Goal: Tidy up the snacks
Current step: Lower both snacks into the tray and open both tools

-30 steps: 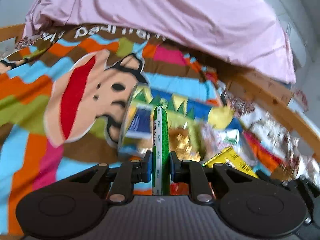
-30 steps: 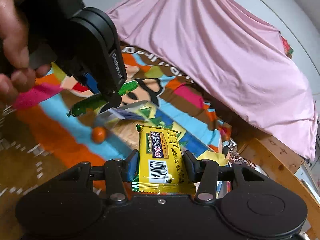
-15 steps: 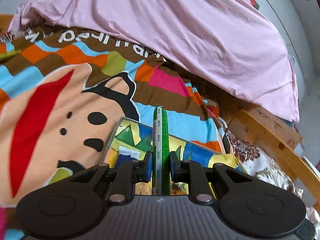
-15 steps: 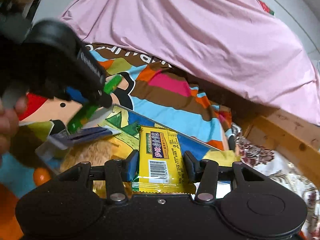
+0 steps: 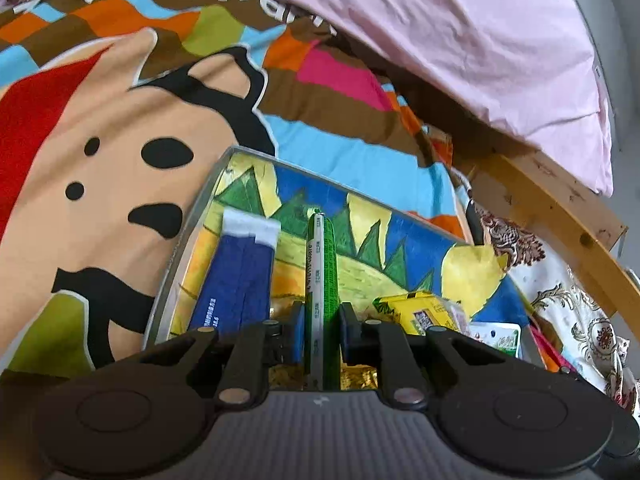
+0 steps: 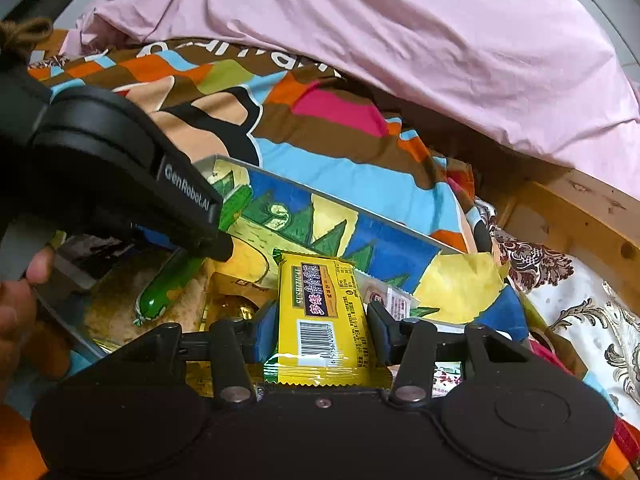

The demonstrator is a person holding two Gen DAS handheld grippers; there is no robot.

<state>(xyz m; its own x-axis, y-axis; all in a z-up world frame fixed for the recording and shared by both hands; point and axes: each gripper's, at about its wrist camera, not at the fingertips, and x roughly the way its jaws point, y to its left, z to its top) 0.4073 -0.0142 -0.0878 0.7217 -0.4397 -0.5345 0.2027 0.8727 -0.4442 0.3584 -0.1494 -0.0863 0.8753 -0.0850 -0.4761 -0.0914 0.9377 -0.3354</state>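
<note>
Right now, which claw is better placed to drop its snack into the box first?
Probably the left claw: its green stick already hangs low over the box, beside the blue pack. The right claw holds the yellow bar nearer the box's right end.

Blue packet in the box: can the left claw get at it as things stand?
Probably not yet. The left claw is shut on the green stick; the blue packet lies uncovered just to its left in the box.
</note>
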